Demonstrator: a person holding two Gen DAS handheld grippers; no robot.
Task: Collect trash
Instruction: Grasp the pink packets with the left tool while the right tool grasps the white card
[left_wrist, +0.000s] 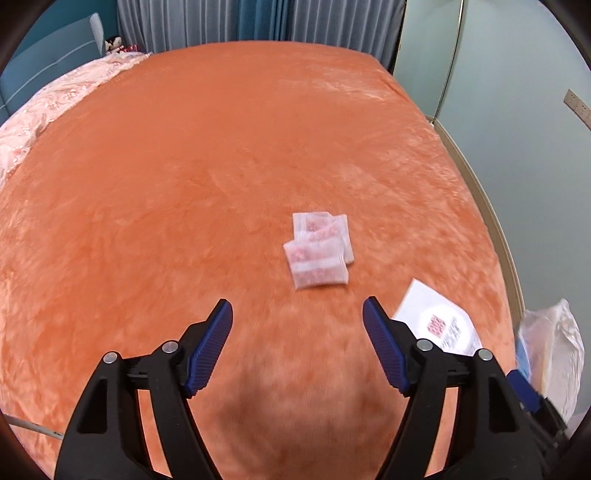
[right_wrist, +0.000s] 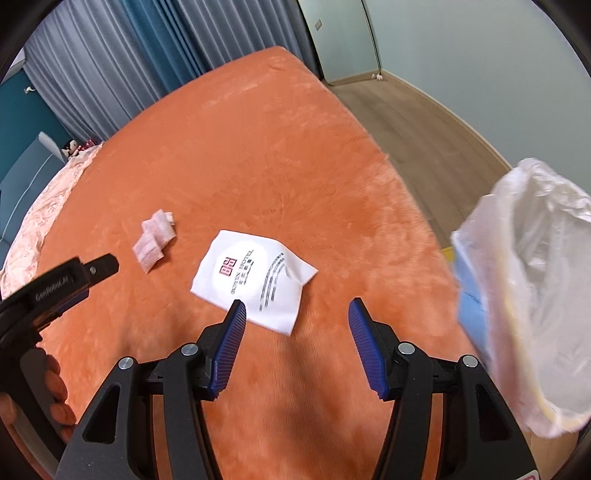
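Observation:
Small clear packets with pink contents (left_wrist: 319, 249) lie in a pile on the orange bed; they also show in the right wrist view (right_wrist: 153, 240). A white printed paper bag (right_wrist: 255, 275) lies flat to their right, also seen in the left wrist view (left_wrist: 439, 323). My left gripper (left_wrist: 297, 314) is open and empty, hovering just short of the packets. My right gripper (right_wrist: 295, 314) is open and empty, just above the near edge of the paper bag. A bin lined with a white plastic bag (right_wrist: 532, 288) stands beside the bed at the right.
The orange blanket (left_wrist: 221, 166) covers the bed. A pink quilt (left_wrist: 48, 107) lies at the far left by a blue headboard (left_wrist: 44, 59). Curtains (right_wrist: 110, 66) hang behind. Wooden floor (right_wrist: 417, 133) runs along the bed's right side. The left gripper body (right_wrist: 55, 288) shows at left.

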